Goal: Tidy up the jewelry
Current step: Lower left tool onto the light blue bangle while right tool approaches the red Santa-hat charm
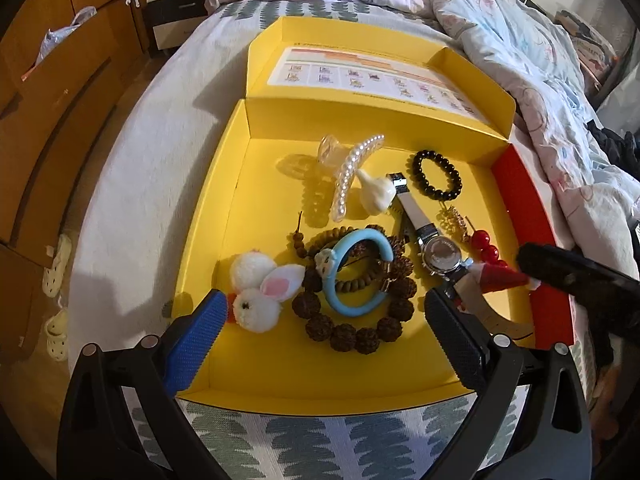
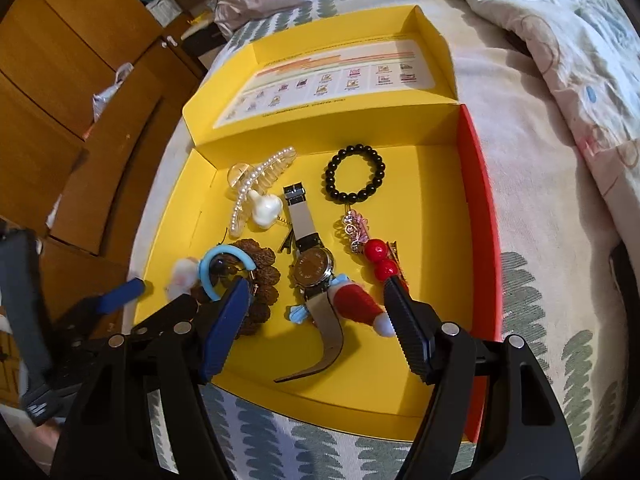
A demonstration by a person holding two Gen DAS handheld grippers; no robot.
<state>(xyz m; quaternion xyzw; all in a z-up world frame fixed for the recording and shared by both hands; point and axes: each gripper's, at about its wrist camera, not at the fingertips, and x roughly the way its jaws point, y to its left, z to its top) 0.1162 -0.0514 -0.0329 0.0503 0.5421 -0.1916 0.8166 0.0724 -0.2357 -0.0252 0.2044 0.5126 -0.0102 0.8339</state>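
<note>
An open yellow box (image 1: 248, 160) lies on the bed with jewelry inside. My left gripper (image 1: 326, 296) is open above the near part of the box, over a blue bangle (image 1: 346, 307) and brown bead bracelets (image 1: 344, 334). A white pompom bunny (image 1: 256, 300) rests by its blue finger. My right gripper (image 2: 316, 284) is open, low over a silver watch (image 2: 312, 270) and a red Santa-hat clip (image 2: 354, 300), which lie between its fingers untouched. Red beads (image 2: 376, 250) lie by its black finger. Farther back are a black bead bracelet (image 2: 332, 176) and a pearl hair claw (image 1: 348, 172).
The box's lid (image 1: 360, 76) stands open at the far side, and its right wall is red (image 2: 480, 200). A crumpled duvet (image 1: 520, 40) lies to the right. Wooden drawers (image 1: 60, 120) and pale slippers (image 1: 56, 332) on the floor are to the left.
</note>
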